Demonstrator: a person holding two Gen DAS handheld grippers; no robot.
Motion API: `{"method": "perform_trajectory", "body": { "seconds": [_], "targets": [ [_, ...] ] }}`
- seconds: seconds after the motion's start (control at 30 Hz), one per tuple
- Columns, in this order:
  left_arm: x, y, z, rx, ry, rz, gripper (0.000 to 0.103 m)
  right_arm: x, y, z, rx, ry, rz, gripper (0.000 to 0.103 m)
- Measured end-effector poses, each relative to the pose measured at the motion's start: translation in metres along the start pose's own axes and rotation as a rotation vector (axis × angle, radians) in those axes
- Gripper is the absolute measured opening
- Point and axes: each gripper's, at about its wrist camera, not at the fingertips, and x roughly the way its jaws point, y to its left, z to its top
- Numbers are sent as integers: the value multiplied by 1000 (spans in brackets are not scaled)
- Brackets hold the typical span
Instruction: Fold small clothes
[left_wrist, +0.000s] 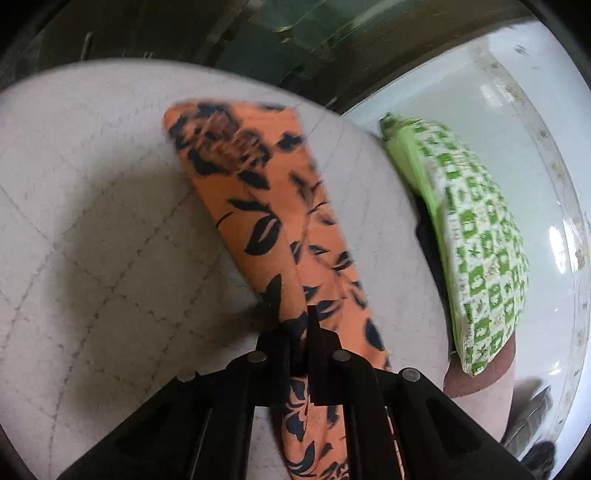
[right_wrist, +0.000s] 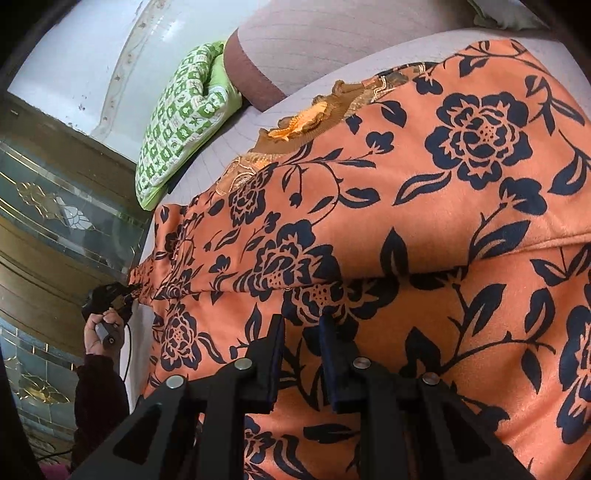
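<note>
An orange garment with a dark navy flower print (right_wrist: 406, 229) lies spread over a pale quilted surface (left_wrist: 92, 221). In the left wrist view it shows as a long strip (left_wrist: 258, 206) running away from my left gripper (left_wrist: 304, 325), which is shut on its near edge. My left gripper also shows in the right wrist view (right_wrist: 127, 291), pinching the garment's far corner. My right gripper (right_wrist: 301, 325) has its jaws a little apart with a fold of the garment between them. A ruffled orange and gold collar (right_wrist: 314, 118) lies at the garment's far edge.
A green and white checked pillow (left_wrist: 476, 240) lies at the edge of the quilted surface, also in the right wrist view (right_wrist: 177, 114). A white tiled floor (left_wrist: 517, 122) lies beyond it. A brown wooden door with patterned glass (right_wrist: 55, 210) stands at the left.
</note>
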Motion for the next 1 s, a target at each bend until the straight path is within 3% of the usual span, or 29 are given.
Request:
{"method": "perform_trajectory", "body": {
  "seconds": [0.2, 0.37, 0.5, 0.73, 0.77, 0.83, 0.87, 0.93, 1.0],
  "targets": [
    [-41, -69, -23, 193, -45, -31, 5, -11, 11, 6, -72, -57, -69, 22],
    [-76, -152, -83, 464, -48, -101, 5, -32, 7, 22, -67, -147, -91, 22],
    [-85, -205, -162, 695, 17, -164, 5, -50, -6, 35, -19, -203, -91, 22],
    [-80, -252, -328, 1020, 131, -242, 6, -78, -32, 55, 56, -287, -95, 22],
    [-76, -257, -355, 1088, 165, -259, 8, -82, -34, 57, 62, -299, -97, 22],
    [-63, -264, -397, 1194, 275, -256, 27, -91, -40, 62, 66, -327, -117, 22],
    [-56, -262, -414, 1221, 330, -236, 29, -95, -42, 63, 65, -338, -130, 22],
    [-52, -258, -428, 1233, 371, -200, 43, -103, -49, 66, 71, -352, -153, 22],
    [-58, -253, -426, 1213, 400, -212, 53, -110, -58, 71, 105, -366, -148, 22]
  ]
}}
